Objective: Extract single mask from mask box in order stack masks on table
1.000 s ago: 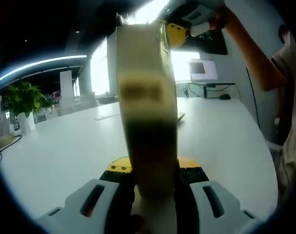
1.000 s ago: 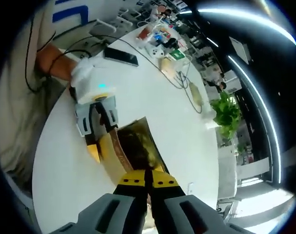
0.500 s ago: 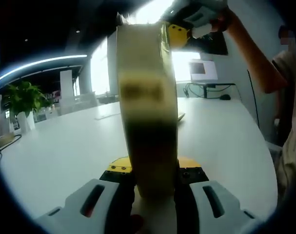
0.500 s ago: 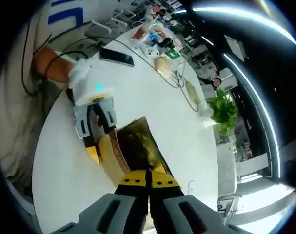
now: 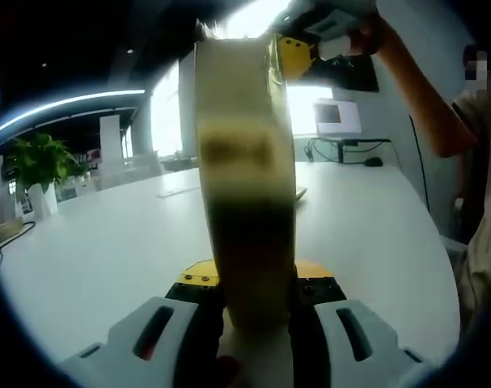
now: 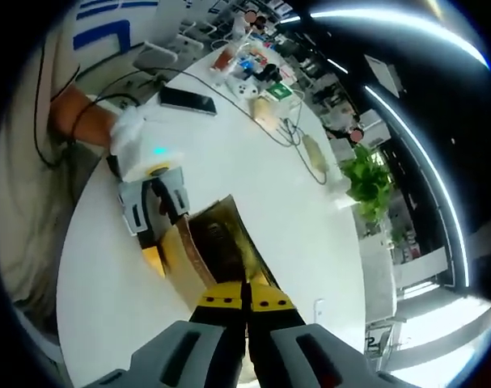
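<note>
Both grippers (image 5: 253, 303) (image 6: 246, 301) — on mask box (image 6: 217, 250) (upright)

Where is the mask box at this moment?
The mask box stands on edge, clamped in the left gripper above the white table. In the right gripper view, the right gripper is at its top edge.

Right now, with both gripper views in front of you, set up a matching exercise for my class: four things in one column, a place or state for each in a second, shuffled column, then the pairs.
Things
1. mask box
2. left gripper
3. potted plant
4. phone

Places or states
A. lying flat on the white table, near cables
B. clamped on the box's lower end
C. held upright above the table
D. standing at the table's far edge

Pairs: 1-C, 2-B, 3-D, 4-A
</note>
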